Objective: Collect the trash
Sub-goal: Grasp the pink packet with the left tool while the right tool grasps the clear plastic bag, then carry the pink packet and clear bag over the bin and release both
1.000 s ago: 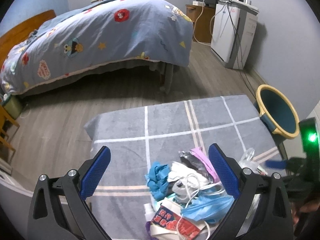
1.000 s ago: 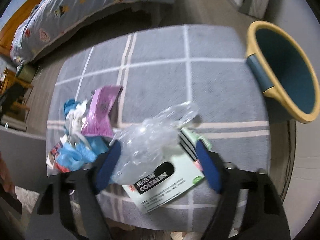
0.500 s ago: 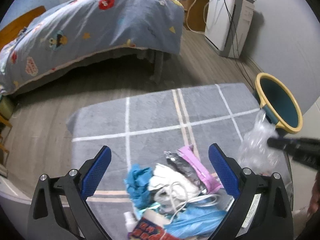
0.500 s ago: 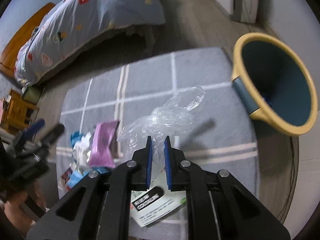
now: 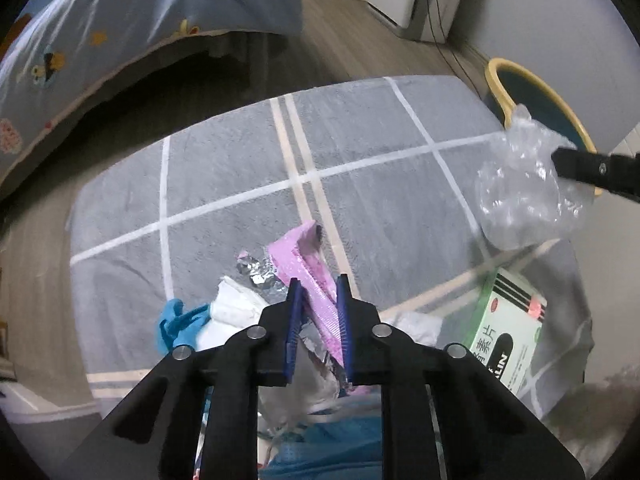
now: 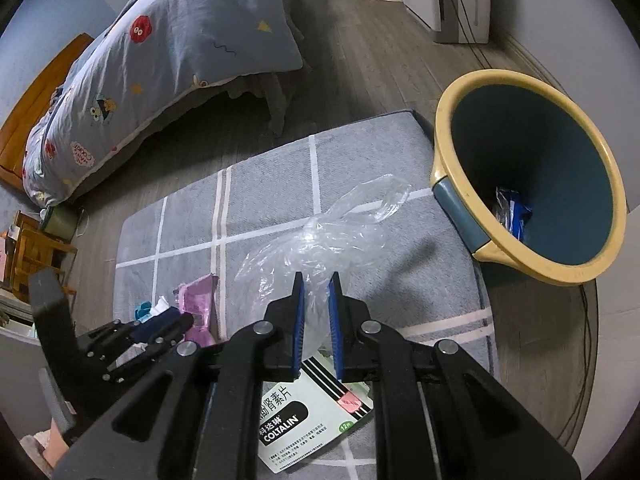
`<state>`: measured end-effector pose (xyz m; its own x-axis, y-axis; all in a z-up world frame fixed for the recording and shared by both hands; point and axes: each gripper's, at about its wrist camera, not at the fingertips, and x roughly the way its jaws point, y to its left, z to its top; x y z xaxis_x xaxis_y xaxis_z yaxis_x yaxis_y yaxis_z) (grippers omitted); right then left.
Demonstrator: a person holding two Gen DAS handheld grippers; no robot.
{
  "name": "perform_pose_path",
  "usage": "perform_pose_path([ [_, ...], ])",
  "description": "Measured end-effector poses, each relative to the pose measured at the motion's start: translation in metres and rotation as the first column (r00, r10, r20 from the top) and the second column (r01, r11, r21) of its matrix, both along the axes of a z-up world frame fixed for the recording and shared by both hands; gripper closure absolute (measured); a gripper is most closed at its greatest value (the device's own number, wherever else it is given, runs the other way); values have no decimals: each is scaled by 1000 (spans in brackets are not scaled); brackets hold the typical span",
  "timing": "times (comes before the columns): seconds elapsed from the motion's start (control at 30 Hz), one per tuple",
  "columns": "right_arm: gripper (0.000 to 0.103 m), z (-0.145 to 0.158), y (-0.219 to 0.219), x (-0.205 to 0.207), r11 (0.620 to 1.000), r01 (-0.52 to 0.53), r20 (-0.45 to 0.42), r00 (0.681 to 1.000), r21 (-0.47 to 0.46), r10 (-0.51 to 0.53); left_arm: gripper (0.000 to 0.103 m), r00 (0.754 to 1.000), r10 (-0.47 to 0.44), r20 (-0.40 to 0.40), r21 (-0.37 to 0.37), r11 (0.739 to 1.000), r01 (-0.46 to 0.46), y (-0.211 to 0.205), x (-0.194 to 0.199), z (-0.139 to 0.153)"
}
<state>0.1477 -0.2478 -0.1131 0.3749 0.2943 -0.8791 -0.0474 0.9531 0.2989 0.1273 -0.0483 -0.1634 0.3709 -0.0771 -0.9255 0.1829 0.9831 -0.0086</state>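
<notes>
A bedroom with wood flooring, a bed (image 5: 140, 12) under a cartoon-print quilt, and in front a grey checked mat (image 5: 240, 168) carrying a pile of rubbish.

Left wrist view: the left claw (image 5: 318, 316), wide open a second ago above the pile, has now closed to a narrow gap on the pink wrapper (image 5: 308, 268), which runs up between its blue pads; crumpled foil (image 5: 256, 272), white tissue (image 5: 236, 308) and a blue glove (image 5: 176, 320) lie around it. So a second piece looks secured for the bin. At the right edge the clear plastic bag (image 5: 520, 196) hangs in the air, in front of the yellow-rimmed bin (image 5: 500, 84).

Right wrist view: the right claw (image 6: 316, 312), open half a second before the grab, is pinched on the clear plastic bag (image 6: 320, 240) and has lifted it off the green medicine box (image 6: 316, 416), which remains on the mat. The claw points forward and down, with the bin (image 6: 444, 128) ahead to its right, some wrappers already inside. The bag probably goes there next.
</notes>
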Motion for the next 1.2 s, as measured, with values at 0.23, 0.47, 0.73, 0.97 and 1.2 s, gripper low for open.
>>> perform_pose_path([
  [0.23, 92, 6, 3, -1, 1000, -16, 24, 1000, -13, 16, 99, 997, 4, 82, -21, 1000, -2, -1, -3, 18],
  [0.47, 92, 13, 2, -2, 1000, -13, 46, 999, -14, 13, 99, 979, 30, 203, -53, 998, -20, 5, -5, 52],
  [0.73, 92, 27, 2, -3, 1000, -14, 83, 996, -11, 15, 99, 955, 42, 292, -89, 996, -16, 8, -8, 85],
  [0.97, 92, 53, -5, -1, 1000, -8, 142, 990, -2, 8, 99, 939, 41, 342, -72, 997, -17, 4, -9, 106],
  [1.2, 92, 90, -15, -3, 1000, -17, 234, 972, -4, 18, 99, 918, 46, 394, -75, 997, -18, 4, -11, 128],
])
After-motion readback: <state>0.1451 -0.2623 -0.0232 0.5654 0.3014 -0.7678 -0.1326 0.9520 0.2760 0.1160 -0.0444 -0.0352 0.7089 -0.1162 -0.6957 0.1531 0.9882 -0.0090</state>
